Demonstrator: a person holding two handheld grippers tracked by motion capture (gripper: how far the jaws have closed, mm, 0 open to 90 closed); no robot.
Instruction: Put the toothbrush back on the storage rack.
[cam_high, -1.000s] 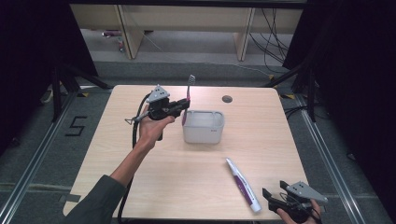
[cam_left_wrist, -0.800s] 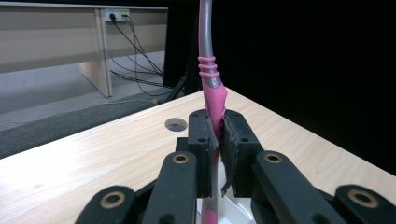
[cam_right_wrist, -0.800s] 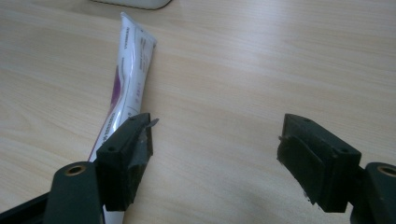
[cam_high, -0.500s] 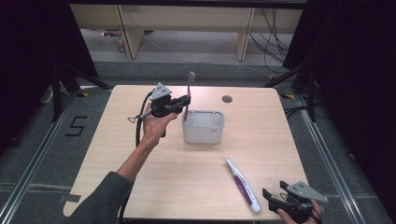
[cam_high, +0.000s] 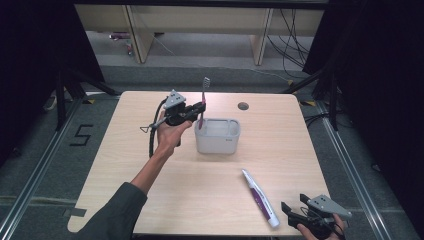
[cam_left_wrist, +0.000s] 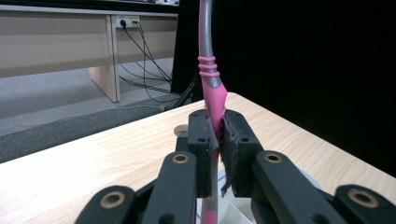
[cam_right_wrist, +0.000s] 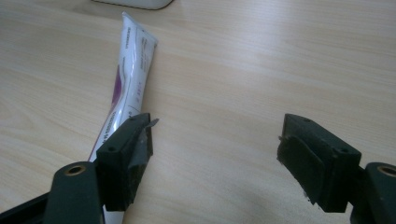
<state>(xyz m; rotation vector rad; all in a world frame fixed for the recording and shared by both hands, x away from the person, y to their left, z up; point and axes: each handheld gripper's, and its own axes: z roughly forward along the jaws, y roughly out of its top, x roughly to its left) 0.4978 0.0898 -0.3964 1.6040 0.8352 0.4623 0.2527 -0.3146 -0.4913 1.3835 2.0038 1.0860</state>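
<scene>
I count one toothbrush, upright, clamped at its pink handle in my left gripper above one white box. One tube lies flat on the surface. My right gripper (fingers apart, nothing between them) sits beside the tube.

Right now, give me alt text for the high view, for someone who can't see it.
The left gripper holds a toothbrush upright, bristles up, over the left end of a white box on a wooden table. Near the front right corner a toothpaste tube lies flat, and the right gripper rests open beside it.
</scene>
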